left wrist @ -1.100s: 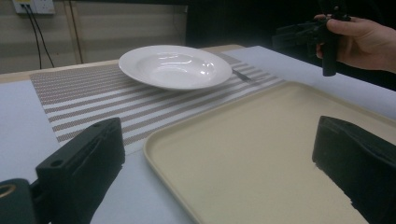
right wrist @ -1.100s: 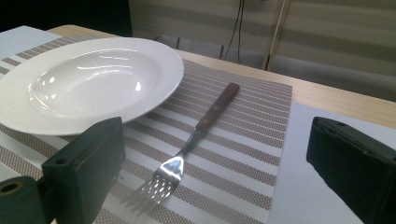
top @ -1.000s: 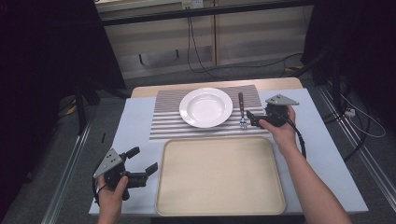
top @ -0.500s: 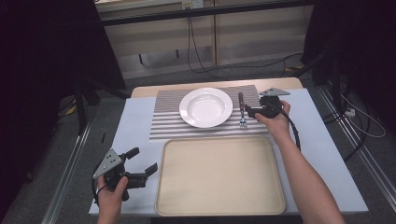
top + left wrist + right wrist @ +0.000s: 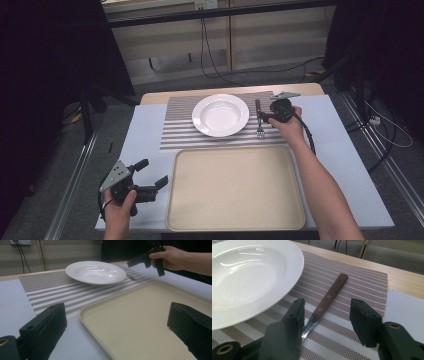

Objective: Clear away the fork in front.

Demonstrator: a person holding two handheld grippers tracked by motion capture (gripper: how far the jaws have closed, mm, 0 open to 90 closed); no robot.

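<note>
Since a second ago, the right claw (image 5: 262, 119) has slid toward the plate and come down over the fork (image 5: 259, 120), its jaws having just been closing from wide to about half open; the left claw (image 5: 152, 175) has kept its place.

At the left of the high view, the left claw hovers at the near-left corner of the worktop (image 5: 145, 135), just beside the beige tray (image 5: 235, 190), jaws wide apart with nothing between them. The tray lies at the near middle. Beyond it the striped placemat (image 5: 180, 125) carries the white plate (image 5: 220, 114).

Just right of the plate, the fork lies on the placemat, wooden handle pointing away and tines toward the tray. In the right gripper view its handle (image 5: 329, 296) runs between the two jaws, the metal neck close against the left jaw; the pads do not yet press on it, so it is not gripped.
</note>
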